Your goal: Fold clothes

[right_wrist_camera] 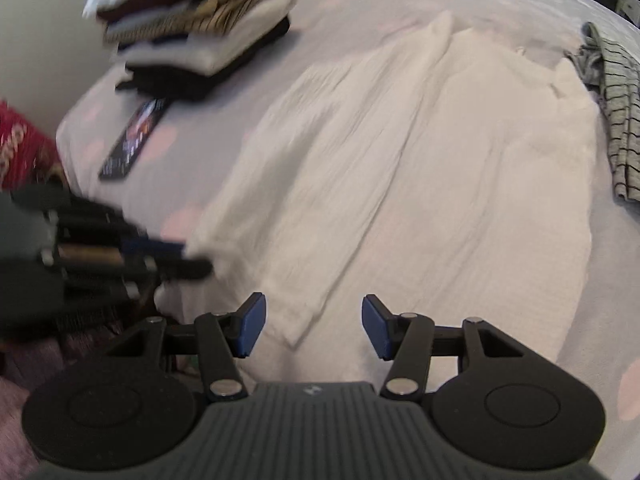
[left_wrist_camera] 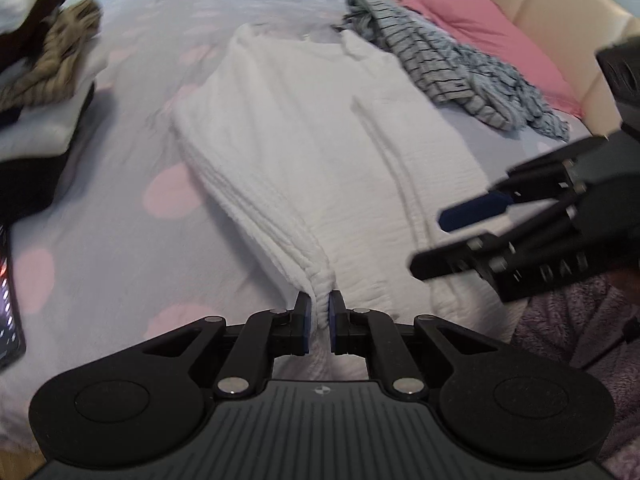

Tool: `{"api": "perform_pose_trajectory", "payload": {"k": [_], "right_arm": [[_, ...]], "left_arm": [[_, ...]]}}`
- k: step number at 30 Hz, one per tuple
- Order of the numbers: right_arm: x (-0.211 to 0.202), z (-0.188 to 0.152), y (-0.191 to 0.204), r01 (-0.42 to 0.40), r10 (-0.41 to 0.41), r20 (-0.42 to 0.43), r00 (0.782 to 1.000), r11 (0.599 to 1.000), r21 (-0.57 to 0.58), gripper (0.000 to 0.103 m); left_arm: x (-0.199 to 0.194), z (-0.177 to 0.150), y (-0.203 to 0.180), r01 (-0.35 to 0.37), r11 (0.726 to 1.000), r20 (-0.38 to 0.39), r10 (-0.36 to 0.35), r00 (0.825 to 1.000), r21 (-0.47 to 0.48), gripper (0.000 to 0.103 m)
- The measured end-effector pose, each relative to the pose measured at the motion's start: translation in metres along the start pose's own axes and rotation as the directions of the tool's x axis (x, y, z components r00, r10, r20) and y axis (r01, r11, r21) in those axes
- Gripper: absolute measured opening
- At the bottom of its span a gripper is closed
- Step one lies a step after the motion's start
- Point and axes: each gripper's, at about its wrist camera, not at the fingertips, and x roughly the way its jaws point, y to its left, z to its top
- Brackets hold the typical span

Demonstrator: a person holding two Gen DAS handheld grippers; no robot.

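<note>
A white crinkled garment [left_wrist_camera: 312, 132] lies spread lengthwise on the bed, partly folded along its left side. My left gripper [left_wrist_camera: 319, 322] is shut on its bunched near hem. In the right wrist view the same white garment [right_wrist_camera: 420, 168] fills the middle, and my right gripper [right_wrist_camera: 313, 326] hovers open just above its near edge, nothing between the blue pads. The right gripper [left_wrist_camera: 434, 242] also shows at the right of the left wrist view, open. The left gripper [right_wrist_camera: 192, 258] appears blurred at the left, at the garment's corner.
A stack of folded clothes [right_wrist_camera: 200, 20] stands at the bed's far left, with a phone [right_wrist_camera: 134, 140] lying before it. A striped grey garment [left_wrist_camera: 440, 64] and a pink pillow [left_wrist_camera: 492, 36] lie at the far right by the cream headboard [left_wrist_camera: 560, 4]. The sheet [left_wrist_camera: 120, 220] is lilac with pink dots.
</note>
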Motion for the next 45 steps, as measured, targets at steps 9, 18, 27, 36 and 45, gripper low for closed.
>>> {"api": "perform_pose_trajectory", "payload": {"k": [9, 18, 27, 36, 45], "right_arm": [[0.009, 0.011, 0.001, -0.077, 0.077, 0.018, 0.997, 0.996, 0.045, 0.056], [0.037, 0.016, -0.013, -0.105, 0.114, -0.075, 0.991, 0.988, 0.114, 0.020], [0.043, 0.007, -0.025, -0.048, 0.059, -0.074, 0.996, 0.989, 0.141, 0.015], [0.048, 0.003, -0.031, -0.017, 0.030, -0.087, 0.996, 0.989, 0.146, 0.015], [0.052, -0.001, -0.035, 0.004, 0.010, -0.100, 0.995, 0.989, 0.146, 0.015]], "left_arm": [[0.024, 0.011, -0.033, 0.050, 0.991, -0.035, -0.046, 0.998, 0.125, 0.006], [0.031, 0.009, -0.042, 0.086, 0.982, -0.063, -0.077, 0.995, 0.166, 0.007], [0.044, -0.011, -0.040, 0.183, 0.974, -0.226, -0.150, 0.962, 0.133, 0.007], [0.024, -0.010, -0.026, 0.195, 0.975, -0.236, -0.166, 0.957, 0.105, 0.009], [0.013, 0.039, 0.012, -0.042, 0.927, -0.121, 0.093, 0.988, 0.372, 0.018]]}}
